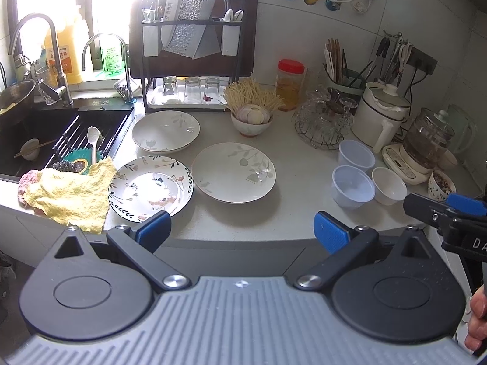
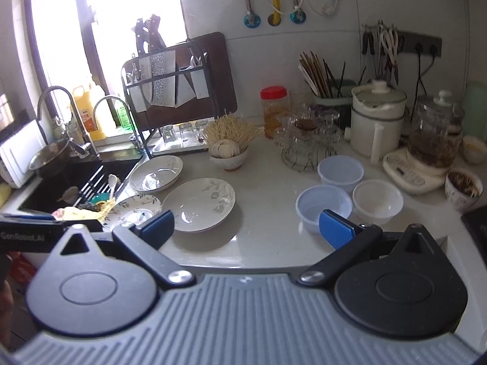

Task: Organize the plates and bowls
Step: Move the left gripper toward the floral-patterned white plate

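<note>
Left wrist view: three plates, three small bowls; "GenRobot.AI" on left tongs; both tongs apart, right tongs too.

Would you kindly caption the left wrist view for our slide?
Open left gripper faces three plates and small bowls on a kitchen counter.

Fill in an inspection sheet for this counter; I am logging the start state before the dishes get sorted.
Surface: pale countertop, bare patch in front.
Job's things: three plates apart, patterned plate, middle plate, back plate; two plastic tubs and white bowl clustered right.
Clutter: yellow cloth overlapping the sink edge and touching the patterned plate; garlic bowl; glassware basket; kettle.
Grippers: left gripper and right gripper open, empty, short of the dishes.
Cables: black cords at the wall sockets.
Surroundings: sink, knife rack, bright window.
</note>
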Demonstrator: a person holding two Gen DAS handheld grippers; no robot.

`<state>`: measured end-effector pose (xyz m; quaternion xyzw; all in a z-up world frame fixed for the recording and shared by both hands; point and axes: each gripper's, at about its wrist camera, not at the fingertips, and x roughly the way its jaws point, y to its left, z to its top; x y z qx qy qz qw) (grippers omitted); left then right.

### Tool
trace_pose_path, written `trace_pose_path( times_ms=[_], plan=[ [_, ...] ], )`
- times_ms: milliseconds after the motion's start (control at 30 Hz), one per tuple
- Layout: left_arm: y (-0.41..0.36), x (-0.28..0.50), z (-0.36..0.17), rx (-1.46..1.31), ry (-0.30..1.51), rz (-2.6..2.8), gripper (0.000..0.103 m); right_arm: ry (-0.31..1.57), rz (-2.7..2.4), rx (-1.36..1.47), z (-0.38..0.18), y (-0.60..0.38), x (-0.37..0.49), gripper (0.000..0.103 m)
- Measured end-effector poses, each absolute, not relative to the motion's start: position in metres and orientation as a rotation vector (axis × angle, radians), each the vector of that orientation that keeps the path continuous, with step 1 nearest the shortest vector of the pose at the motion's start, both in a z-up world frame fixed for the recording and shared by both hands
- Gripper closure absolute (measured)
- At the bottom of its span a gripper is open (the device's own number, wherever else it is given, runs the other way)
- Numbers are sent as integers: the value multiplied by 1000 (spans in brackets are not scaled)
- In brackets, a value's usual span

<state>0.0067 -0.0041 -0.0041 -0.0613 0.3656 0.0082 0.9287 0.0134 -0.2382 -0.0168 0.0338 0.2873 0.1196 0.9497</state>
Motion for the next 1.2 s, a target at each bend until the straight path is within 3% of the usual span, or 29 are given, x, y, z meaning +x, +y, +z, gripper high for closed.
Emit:
trace_pose_path(
  times_ms=[1200],
  plan=[
    [-3, -20, -24, -109, 782, 76, 2, 630, 289, 102, -32, -247, 15, 0]
  ],
)
